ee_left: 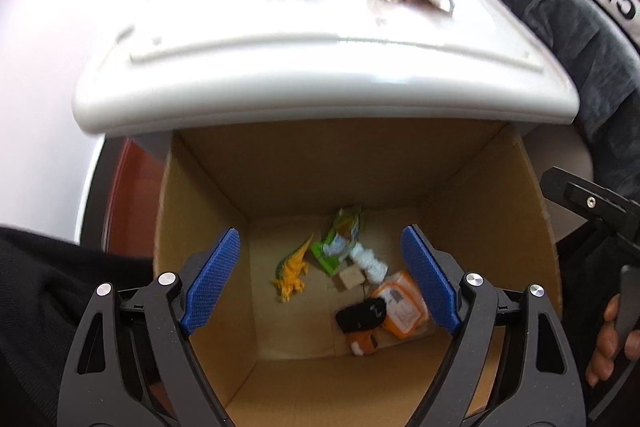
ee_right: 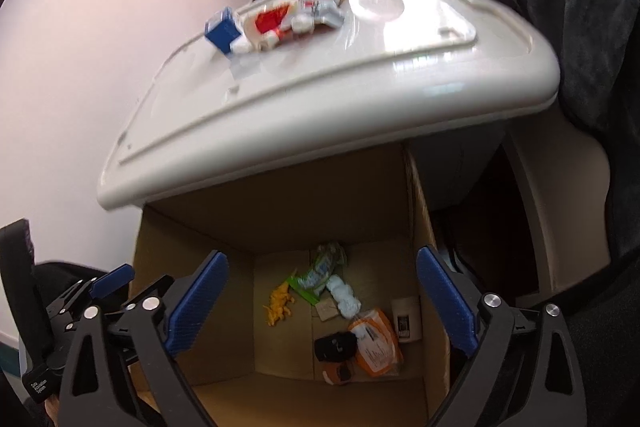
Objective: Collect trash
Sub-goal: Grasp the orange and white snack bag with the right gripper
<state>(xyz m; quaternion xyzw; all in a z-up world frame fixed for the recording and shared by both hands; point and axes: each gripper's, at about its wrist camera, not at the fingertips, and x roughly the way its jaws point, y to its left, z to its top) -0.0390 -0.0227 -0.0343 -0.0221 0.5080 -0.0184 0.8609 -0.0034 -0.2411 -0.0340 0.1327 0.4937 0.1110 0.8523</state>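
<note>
White table (ee_left: 320, 75) overhanging cardboard box (ee_left: 304, 167)

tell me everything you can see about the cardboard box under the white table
The cardboard box is plain brown corrugated board, open at the top, upright, its far side tucked under the white table. On its floor lie a yellow toy dinosaur, a green wrapper, a white crumpled wad, an orange packet and a black item. Both tools are above it, open and empty.

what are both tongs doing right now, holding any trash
Left tongs: open, holding nothing, above the cardboard box.
Right tongs: open, holding nothing, above the same box.
</note>
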